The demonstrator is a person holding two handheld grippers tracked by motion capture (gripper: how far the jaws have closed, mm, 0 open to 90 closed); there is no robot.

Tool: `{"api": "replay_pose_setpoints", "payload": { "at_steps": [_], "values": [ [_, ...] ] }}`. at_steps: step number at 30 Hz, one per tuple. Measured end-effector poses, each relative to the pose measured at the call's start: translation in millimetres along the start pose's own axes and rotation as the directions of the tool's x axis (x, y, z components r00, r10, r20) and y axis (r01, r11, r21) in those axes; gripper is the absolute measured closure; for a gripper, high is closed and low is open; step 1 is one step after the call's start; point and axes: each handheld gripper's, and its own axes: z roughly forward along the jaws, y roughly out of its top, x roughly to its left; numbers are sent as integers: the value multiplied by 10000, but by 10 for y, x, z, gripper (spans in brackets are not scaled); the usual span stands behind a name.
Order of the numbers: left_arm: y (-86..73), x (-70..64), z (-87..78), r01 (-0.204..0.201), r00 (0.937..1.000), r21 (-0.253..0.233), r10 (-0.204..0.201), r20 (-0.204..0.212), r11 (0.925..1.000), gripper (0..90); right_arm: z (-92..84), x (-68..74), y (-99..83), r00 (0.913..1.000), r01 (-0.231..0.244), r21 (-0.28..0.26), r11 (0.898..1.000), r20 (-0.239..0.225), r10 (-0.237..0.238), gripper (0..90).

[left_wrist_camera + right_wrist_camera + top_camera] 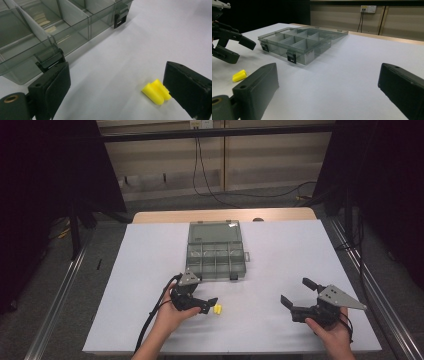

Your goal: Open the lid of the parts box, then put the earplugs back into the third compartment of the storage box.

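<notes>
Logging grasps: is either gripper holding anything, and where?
Nothing is held. The left gripper is open beside the yellow earplugs; the right gripper is open.

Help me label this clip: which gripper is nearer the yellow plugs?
The left gripper: its open jaws reach toward the yellow plugs, one jaw right beside them. The right gripper, also open, hangs well off to the side over bare table.

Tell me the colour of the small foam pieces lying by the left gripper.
Bright yellow foam pieces; clearest in the left gripper view.
</notes>
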Motion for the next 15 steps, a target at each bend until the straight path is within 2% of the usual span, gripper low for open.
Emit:
{"api": "replay_pose_setpoints", "payload": {
  "at_steps": [11,15],
  "values": [
    [-14,-5,-20,222,9997,-13,-222,84,9998,76,25,42,10,9997,220,80,9997,-87,-219,26],
    [-15,-5,-27,245,9996,-42,-244,123,9997,78,28,35,6,9998,164,70,9998,-87,-163,26]
  ]
}}
